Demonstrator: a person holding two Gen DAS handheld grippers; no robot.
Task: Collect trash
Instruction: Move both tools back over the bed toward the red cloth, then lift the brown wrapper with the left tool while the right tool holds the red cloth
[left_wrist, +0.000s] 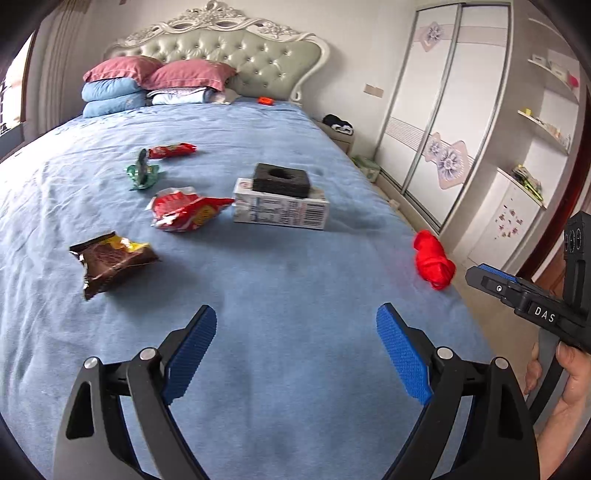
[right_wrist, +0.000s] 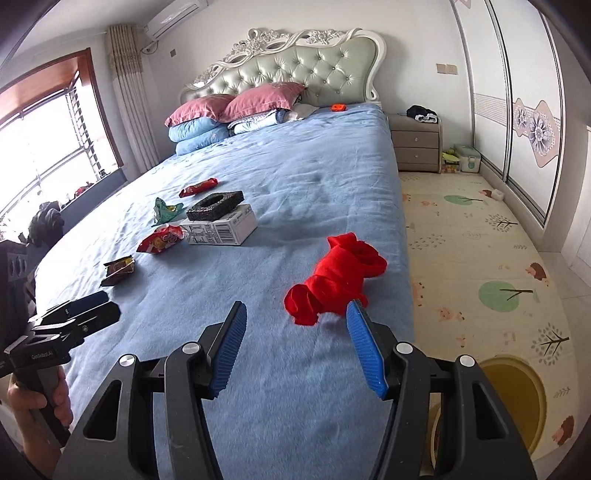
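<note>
Both hand-held grippers, left (left_wrist: 296, 350) and right (right_wrist: 296, 345), stand apart and empty; snack wrappers (left_wrist: 184, 208) lie mid-bed (left_wrist: 295, 280) toward its left edge: probably light, crinkly, slippery, so pinch a crimped end.

Glossy foil wrapper (left_wrist: 112, 260), matt cloth bedsheet (left_wrist: 295, 280)

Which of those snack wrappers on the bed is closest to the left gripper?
The brown wrapper, dark with a yellow torn end. It lies nearest the left gripper; the two red wrappers and the green one lie farther up the bed.
</note>
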